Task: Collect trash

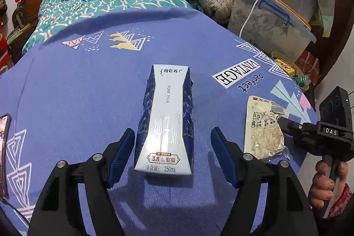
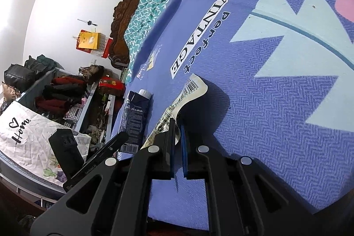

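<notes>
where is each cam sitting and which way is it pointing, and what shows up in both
Left wrist: rides the left gripper, angled down along its open fingers at the milk carton lying between them, untouched, on the blue bedsheet; the right gripper and the person's hand show at the right edge.
Right wrist: rides the right gripper, tilted, looking along the sheet toward the headboard; its fingers are shut on the snack wrapper.
Shared: carton, wrapper, sheet, headboard, and each shows the other gripper.
</notes>
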Demonstrator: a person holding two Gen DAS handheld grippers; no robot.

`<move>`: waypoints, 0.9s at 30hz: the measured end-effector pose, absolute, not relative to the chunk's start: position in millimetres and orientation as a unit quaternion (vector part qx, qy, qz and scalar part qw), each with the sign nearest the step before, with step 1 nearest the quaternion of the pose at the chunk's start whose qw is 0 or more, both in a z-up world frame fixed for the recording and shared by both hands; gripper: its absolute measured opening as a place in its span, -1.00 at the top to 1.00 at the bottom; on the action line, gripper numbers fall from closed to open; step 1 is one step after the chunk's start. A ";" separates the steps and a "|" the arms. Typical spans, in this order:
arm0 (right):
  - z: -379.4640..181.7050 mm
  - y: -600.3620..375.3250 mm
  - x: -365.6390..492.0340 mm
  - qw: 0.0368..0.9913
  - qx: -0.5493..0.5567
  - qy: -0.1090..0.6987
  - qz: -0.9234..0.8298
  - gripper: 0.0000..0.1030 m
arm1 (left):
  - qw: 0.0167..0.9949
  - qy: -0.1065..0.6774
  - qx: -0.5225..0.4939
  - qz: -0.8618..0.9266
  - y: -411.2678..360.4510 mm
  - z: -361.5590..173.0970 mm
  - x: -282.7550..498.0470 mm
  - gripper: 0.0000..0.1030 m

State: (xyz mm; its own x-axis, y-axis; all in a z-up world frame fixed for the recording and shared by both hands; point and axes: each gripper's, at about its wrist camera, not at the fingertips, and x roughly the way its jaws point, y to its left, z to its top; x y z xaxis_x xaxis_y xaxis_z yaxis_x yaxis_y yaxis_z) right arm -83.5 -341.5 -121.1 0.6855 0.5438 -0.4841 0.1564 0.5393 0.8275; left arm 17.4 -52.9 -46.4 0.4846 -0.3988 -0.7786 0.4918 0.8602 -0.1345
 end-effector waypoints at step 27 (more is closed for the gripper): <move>-84.1 -300.5 -83.3 0.852 0.346 0.384 0.084 -0.37 | 0.854 0.449 0.065 -0.253 -60.5 -54.9 25.9 -0.20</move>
State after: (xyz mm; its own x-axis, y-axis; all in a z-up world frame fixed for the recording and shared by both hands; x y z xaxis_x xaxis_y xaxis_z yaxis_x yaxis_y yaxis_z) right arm -83.3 -300.5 -84.1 0.6904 0.4096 -0.5964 0.1230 0.7459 0.6546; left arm 25.9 -60.5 -54.9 0.4680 -0.3742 -0.8006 0.4910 0.8634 -0.1165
